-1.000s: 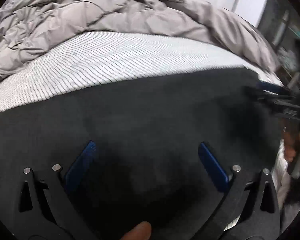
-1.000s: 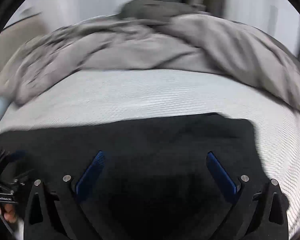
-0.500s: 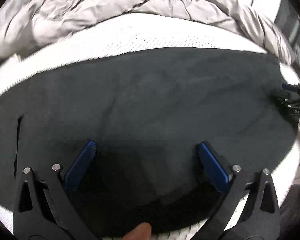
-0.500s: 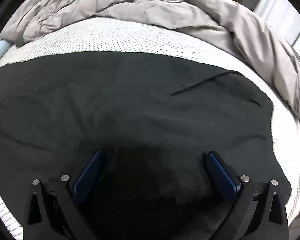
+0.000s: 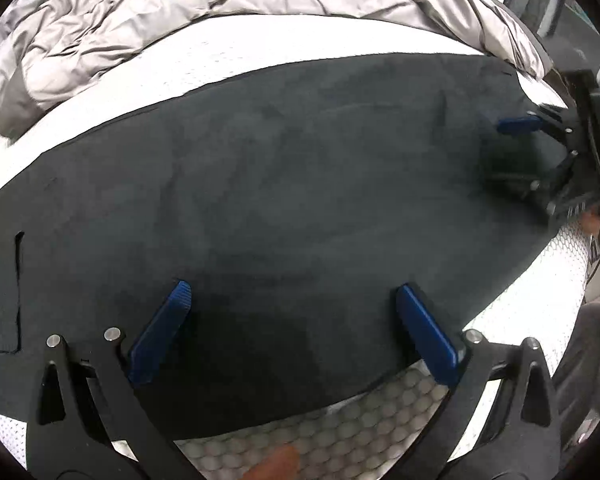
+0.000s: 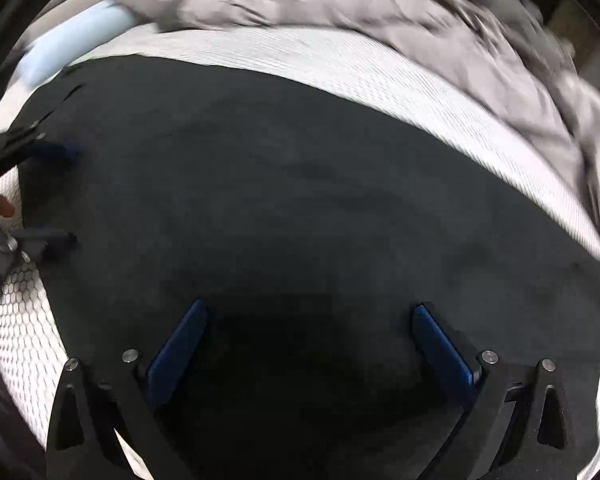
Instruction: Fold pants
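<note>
left tool (image 5: pixel 292 328) spread, empty | right tool (image 6: pixel 308 344) spread, empty | black pants (image 5: pixel 280 200) flat on bed (image 5: pixel 260 44), stretching from under both tools to 12 o'clock | grey duvet (image 5: pixel 140 32) beyond at 12 | since 0.5 s ago: right tool now over pants' 3 o'clock end in left view, near hem exposed

Rumpled grey duvet (image 5: pixel 228 12) on white mattress (image 5: pixel 512 316).

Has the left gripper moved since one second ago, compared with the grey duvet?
Yes. The left gripper has pulled back toward the person: the near edge of the black pants and the bare mattress now show, and the grey duvet sits farther away.
</note>
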`<action>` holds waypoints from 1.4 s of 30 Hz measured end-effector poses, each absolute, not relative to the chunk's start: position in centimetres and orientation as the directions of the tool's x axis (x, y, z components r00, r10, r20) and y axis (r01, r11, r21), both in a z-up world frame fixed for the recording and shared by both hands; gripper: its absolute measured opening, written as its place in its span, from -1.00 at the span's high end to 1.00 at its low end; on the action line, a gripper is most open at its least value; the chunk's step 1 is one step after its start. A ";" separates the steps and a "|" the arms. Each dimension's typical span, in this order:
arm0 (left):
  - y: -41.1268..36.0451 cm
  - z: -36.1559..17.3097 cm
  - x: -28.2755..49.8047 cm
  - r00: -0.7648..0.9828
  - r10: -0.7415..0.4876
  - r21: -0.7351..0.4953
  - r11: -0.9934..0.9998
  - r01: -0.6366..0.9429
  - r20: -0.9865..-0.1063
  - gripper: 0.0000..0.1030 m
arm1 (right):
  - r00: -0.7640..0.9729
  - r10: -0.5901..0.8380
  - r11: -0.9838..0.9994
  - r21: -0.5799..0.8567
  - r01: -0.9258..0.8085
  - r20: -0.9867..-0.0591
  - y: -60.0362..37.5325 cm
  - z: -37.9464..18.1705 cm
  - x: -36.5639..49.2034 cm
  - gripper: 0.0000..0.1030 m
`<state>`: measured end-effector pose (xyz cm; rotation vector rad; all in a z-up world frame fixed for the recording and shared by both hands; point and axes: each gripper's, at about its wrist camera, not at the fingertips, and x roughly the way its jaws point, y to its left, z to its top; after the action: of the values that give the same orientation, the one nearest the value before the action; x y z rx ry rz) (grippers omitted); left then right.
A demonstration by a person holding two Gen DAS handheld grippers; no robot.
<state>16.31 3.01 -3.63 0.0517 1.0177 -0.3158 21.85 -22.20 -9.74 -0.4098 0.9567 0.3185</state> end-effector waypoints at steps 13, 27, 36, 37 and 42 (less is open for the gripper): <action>4.9 -2.5 21.6 0.478 -0.249 -0.234 0.968 0.092 -0.842 -0.98 | 0.618 0.149 0.906 -0.144 -0.399 -0.772 -16.8 -7.0 22.6 -1.00; 12.7 1.0 20.2 0.578 -0.122 -0.166 0.986 -0.023 -0.807 -0.98 | 0.624 -0.054 0.972 -0.185 -0.146 -0.779 -24.6 -7.2 25.6 -1.00; 17.2 -3.6 28.1 0.490 0.052 -0.062 0.975 -0.214 -0.870 -0.90 | 0.613 0.023 0.929 -0.209 -0.304 -0.789 -19.9 -8.9 25.9 -1.00; 17.8 -3.1 28.1 0.491 0.100 -0.026 0.970 -0.243 -0.866 -0.85 | 0.610 0.029 0.930 -0.202 -0.306 -0.792 -20.0 -9.0 25.6 -0.99; 23.1 -2.5 26.6 0.522 0.126 -0.092 0.923 -0.373 -0.844 0.55 | 0.596 0.051 0.936 -0.170 -0.309 -0.802 -21.1 -8.9 25.1 -0.99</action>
<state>26.58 23.07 -2.48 -0.2768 0.9798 0.3033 25.06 -21.09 -8.95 -0.3064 0.9123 0.2129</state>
